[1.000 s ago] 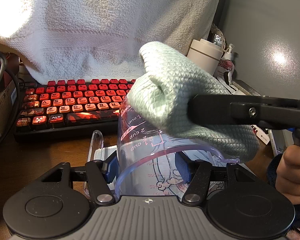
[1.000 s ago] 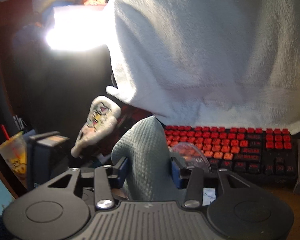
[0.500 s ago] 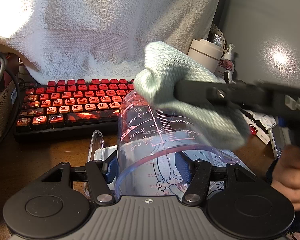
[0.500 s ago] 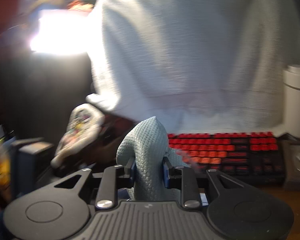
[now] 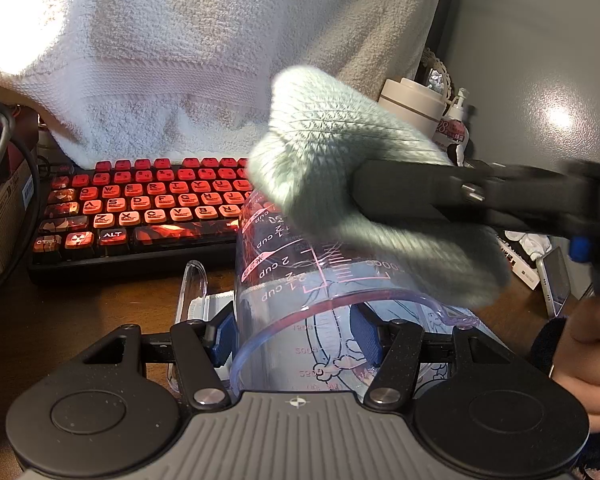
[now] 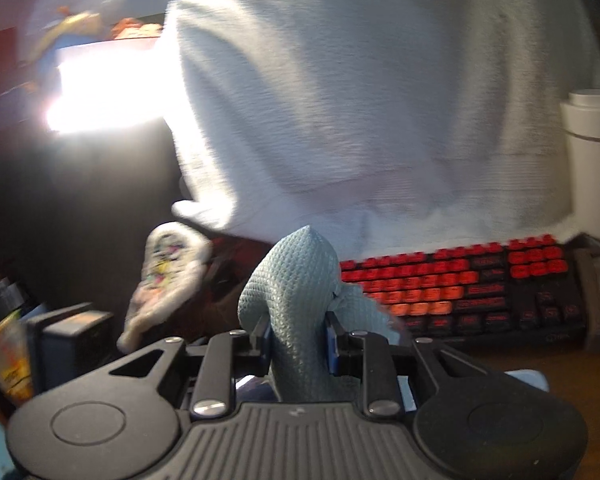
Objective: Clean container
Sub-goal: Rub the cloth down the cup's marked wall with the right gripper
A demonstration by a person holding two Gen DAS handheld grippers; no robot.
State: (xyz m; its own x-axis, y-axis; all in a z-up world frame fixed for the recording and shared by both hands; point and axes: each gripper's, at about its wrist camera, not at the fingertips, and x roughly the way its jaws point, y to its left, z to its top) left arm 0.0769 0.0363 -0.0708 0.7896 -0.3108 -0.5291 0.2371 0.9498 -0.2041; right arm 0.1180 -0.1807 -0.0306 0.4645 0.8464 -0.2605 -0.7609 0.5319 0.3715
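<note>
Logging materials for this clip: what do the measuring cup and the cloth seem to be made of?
Measuring cup: seemingly clear rigid plastic, glossy; the keyboard shows through its wall under pink printed cup marks.
Cloth: soft pale green textile, matte, possibly microfibre; a fine waffle weave shows and it bunches where it is pinched.

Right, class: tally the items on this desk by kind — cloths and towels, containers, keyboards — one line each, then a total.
Cloths and towels: 2 — green cloth, white towel
Containers: 3 — measuring cup, white canister, pump bottle
Keyboards: 1 — red keyboard
Total: 6
</note>
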